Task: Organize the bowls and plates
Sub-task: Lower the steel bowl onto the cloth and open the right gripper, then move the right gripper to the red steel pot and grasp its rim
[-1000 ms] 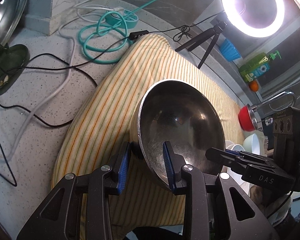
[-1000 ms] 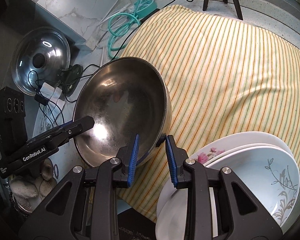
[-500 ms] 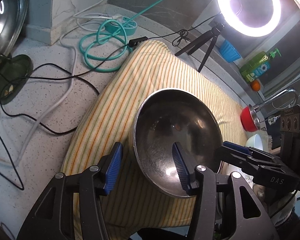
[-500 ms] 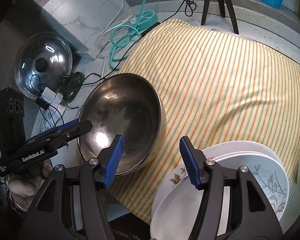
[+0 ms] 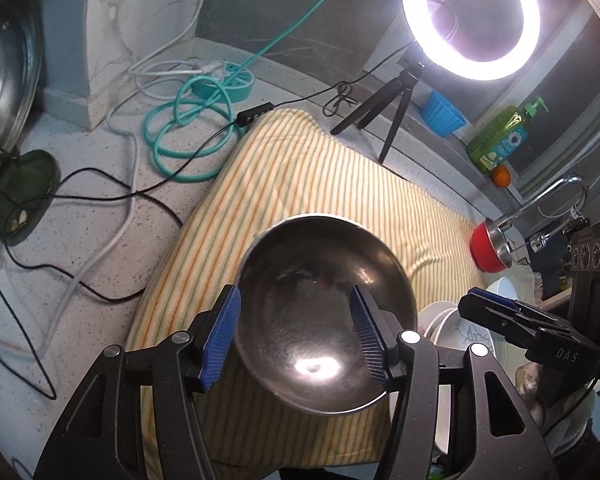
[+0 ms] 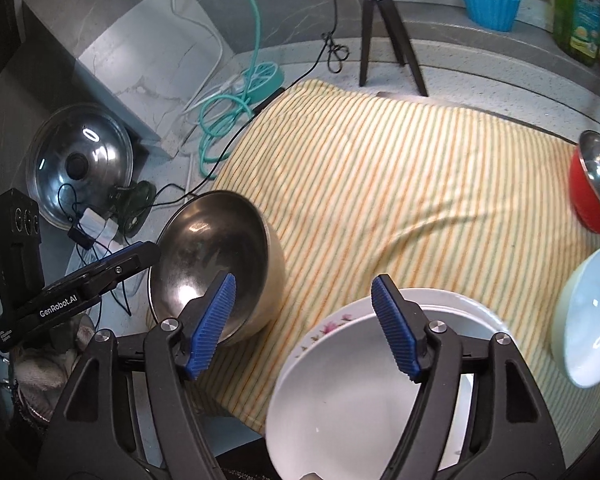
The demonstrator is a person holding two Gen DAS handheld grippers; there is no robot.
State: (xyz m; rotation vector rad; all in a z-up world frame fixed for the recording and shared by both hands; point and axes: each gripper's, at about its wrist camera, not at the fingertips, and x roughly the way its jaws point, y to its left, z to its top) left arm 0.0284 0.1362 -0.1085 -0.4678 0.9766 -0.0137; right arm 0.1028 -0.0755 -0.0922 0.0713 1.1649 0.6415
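Item one, the yellow cloth striped in orange and green (image 6: 400,184): spread over the speckled grey countertop (image 5: 60,240), apparently as a padded landing surface for crockery. Item two, the large round stainless-steel bowl (image 5: 324,320): sits upright on the cloth's near left corner, at about 9 o'clock in the right wrist view, free of both tools, so probably just set down there. Item three, the stack of white floral-patterned plates (image 6: 364,380): rests at the cloth's near edge, 6 o'clock in the right wrist view, just beside the steel bowl, likely the growing plate pile. Item four, the shiny round metal pot lid (image 6: 80,160): propped at 10 o'clock off the cloth, among loose cables. Item five, the pale blue ceramic bowl (image 6: 588,320): at 3 o'clock on the cloth's right side. Item six, the red bowl with steel lining (image 6: 596,188): at 2 o'clock, tilted; both small bowls are presumably awaiting nesting. Item seven, the left gripper (image 5: 296,336): jaws opening above the steel bowl, pads clear of its rim, nothing pinched. Item eight, the right gripper (image 6: 304,320): jaws opening wide, hanging over the gap between bowl and plates, holding nothing.
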